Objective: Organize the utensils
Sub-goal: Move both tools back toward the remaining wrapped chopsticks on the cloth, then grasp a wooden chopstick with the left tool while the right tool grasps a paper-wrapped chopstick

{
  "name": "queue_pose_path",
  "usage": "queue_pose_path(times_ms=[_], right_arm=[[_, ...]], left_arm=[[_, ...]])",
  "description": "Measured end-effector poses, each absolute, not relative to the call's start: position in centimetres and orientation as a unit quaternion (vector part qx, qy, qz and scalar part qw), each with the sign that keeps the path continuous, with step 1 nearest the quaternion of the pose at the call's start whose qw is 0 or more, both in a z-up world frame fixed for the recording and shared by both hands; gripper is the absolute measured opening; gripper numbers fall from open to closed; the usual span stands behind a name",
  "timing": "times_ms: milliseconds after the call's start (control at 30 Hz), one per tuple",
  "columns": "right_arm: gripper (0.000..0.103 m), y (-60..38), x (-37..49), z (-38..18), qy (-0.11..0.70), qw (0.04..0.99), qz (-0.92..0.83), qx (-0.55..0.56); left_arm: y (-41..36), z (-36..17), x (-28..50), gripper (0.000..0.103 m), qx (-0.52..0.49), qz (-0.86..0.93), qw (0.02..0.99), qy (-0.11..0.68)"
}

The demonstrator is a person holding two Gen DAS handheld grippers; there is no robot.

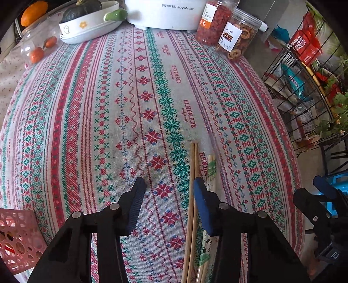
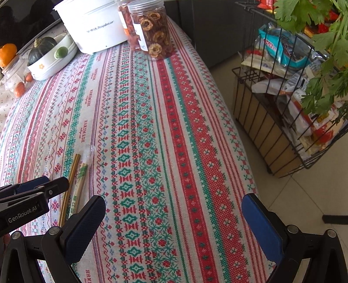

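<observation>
A bare pair of bamboo chopsticks [image 1: 192, 172] lies on the patterned tablecloth [image 1: 130, 108]. Beside it to the right lies a wrapped pair of chopsticks [image 1: 211, 172] in a clear and green sleeve. My left gripper [image 1: 169, 185] is open, low over the cloth, its right finger just over the chopsticks. Nothing is between its fingers. My right gripper [image 2: 174, 206] is open and empty near the table's right edge. In the right wrist view the bare chopsticks [image 2: 72, 172] and the wrapped pair [image 2: 81, 176] lie left of it, by the left gripper [image 2: 41, 185].
A pink perforated basket [image 1: 17, 237] stands at the near left. At the back stand a white Royalstar cooker [image 1: 165, 13], two jars of dried fruit [image 1: 237, 39], a white dish with a squash [image 1: 87, 19] and a tomato jar [image 1: 39, 48]. A black wire rack [image 2: 282, 108] of snacks stands right of the table.
</observation>
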State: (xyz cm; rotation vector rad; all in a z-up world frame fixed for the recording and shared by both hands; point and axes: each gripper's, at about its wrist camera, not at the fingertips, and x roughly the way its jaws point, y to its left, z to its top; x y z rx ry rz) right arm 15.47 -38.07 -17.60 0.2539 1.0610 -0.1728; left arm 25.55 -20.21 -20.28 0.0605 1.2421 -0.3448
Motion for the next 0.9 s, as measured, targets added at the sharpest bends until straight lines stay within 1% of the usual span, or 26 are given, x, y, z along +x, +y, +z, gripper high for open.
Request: queue_pose_path(times_ms=[67,100,200,367,433,467,500,700,900], right_arm=[[0.103,-38.0,15.6,-17.7,0.505,0.851,-0.081,0.119],[0.103,-38.0,15.6,-17.7,0.505,0.851,-0.081,0.120],[0.103,-38.0,15.6,-17.7,0.506,0.850,-0.081,0.122],[0.103,-38.0,15.7,-17.7,0.506,0.850,-0.082,0.122],[0.103,-38.1,15.6,-17.7,0.506,0.850,-0.082,0.122],[0.103,-38.1,15.6,-17.7,0.506,0.850,-0.082,0.122],[0.103,-38.1,15.6,-17.7,0.507,0.849,-0.083,0.123],[0.103,-38.0,15.5,-17.9,0.511,0.846,-0.079,0.131],[0.103,-37.0,16.2,-18.3,0.519,0.841,-0.068,0.138]], left_arm=[[-20.5,-20.2,25.4,0.037,0.023,-0.172,0.795,0.581],[-20.6,-20.1,25.3,0.035,0.019,-0.177,0.794,0.582],[-21.2,-20.0,25.1,0.032,0.018,-0.188,0.790,0.583],[-22.6,-20.3,24.4,0.030,0.049,-0.193,0.789,0.581],[-23.4,-20.5,24.3,0.021,0.078,-0.182,0.792,0.577],[-23.6,-20.5,24.2,0.012,0.093,-0.174,0.794,0.575],[-23.8,-20.8,24.5,0.010,0.100,-0.169,0.794,0.575],[-21.9,-20.7,24.9,0.009,0.097,-0.159,0.793,0.580],[-18.8,-19.6,24.0,0.009,0.075,-0.165,0.807,0.563]])
